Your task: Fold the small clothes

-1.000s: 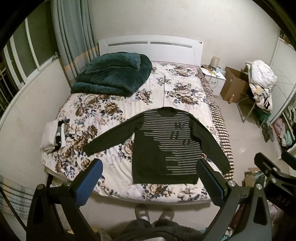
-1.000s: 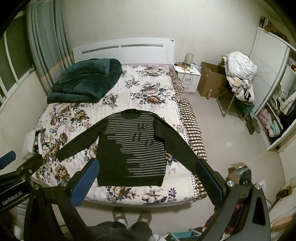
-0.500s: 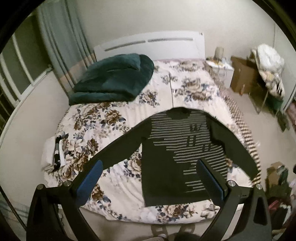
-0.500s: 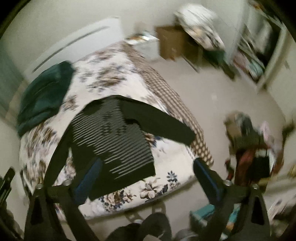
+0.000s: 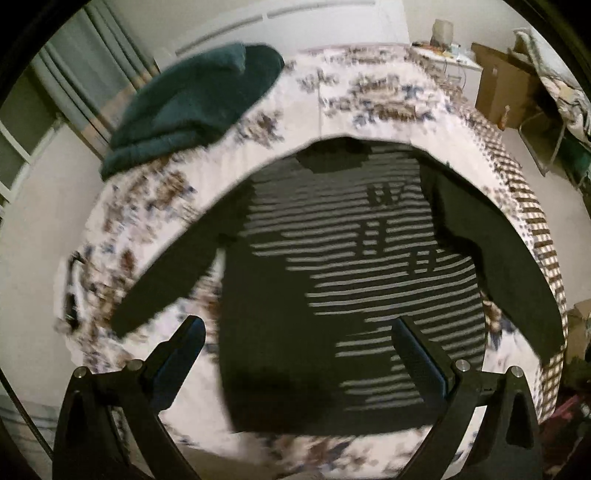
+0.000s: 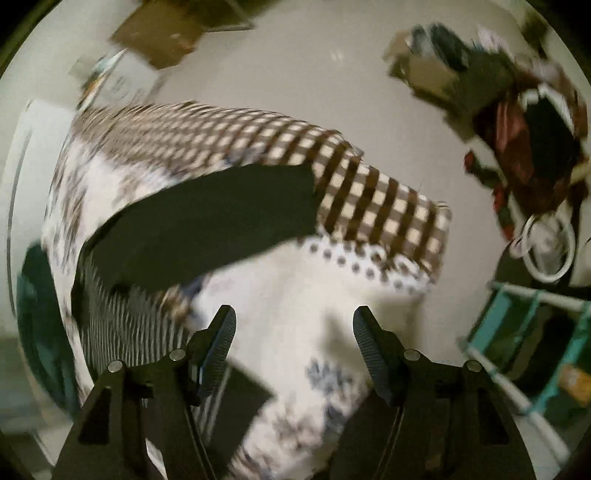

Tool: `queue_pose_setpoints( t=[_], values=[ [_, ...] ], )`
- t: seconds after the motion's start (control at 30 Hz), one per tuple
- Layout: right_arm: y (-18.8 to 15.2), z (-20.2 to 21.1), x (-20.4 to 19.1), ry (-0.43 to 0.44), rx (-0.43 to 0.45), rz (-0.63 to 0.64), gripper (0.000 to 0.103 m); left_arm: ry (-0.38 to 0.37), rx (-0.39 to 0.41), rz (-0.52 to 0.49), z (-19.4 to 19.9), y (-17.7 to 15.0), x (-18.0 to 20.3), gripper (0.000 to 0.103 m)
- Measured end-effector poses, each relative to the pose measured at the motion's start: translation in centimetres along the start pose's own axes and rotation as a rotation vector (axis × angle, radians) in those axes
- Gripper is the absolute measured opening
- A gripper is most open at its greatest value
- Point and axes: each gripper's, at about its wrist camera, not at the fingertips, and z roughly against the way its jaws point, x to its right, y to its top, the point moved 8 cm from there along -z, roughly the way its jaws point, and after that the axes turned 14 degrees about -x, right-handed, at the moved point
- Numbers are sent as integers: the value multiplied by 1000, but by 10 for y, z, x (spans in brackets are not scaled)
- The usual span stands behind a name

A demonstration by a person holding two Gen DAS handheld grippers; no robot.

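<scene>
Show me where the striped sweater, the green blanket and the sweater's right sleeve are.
striped sweater (image 5: 343,266), left wrist view, on its striped chest.
green blanket (image 5: 199,96), left wrist view, on the top of the folded pile.
right sleeve (image 6: 207,229), right wrist view, on mid-sleeve.

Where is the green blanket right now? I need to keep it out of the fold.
In the left wrist view the green blanket sits folded at the bed's far left corner, by the headboard and curtain, beyond the striped sweater.

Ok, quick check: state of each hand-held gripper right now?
Left hand-held gripper: open, holding nothing, above the striped sweater.
Right hand-held gripper: open, holding nothing, above the bed corner.
</scene>
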Motion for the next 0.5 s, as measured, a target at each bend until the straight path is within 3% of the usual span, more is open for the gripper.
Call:
queue_pose_setpoints(
  t=[0.1, 0.17, 0.33, 0.37, 0.4, 0.43, 0.5],
  values=[
    [53, -60, 18, 63, -21, -72, 72, 6, -41, -5, -46, 8, 26, 103],
    [68, -87, 20, 112, -33, -114, 76, 14, -61, -12, -73, 12, 40, 103],
    [101, -138, 19, 177, -45, -157, 74, 5, -123, -28, -134, 14, 64, 103],
    [106, -140, 17, 198, -20, -157, 68, 3, -128, -35, -142, 13, 67, 103],
    [111, -139, 13, 207, 15, -149, 42, 2, -130, -42, -150, 16, 73, 103],
    [115, -136, 10, 198, 46, -136, 24, 1, -137, -52, -159, 17, 78, 103],
    [120, -126, 4, 181, 89, -116, 11, -12, -149, -63, -169, 18, 82, 103]
  ],
)
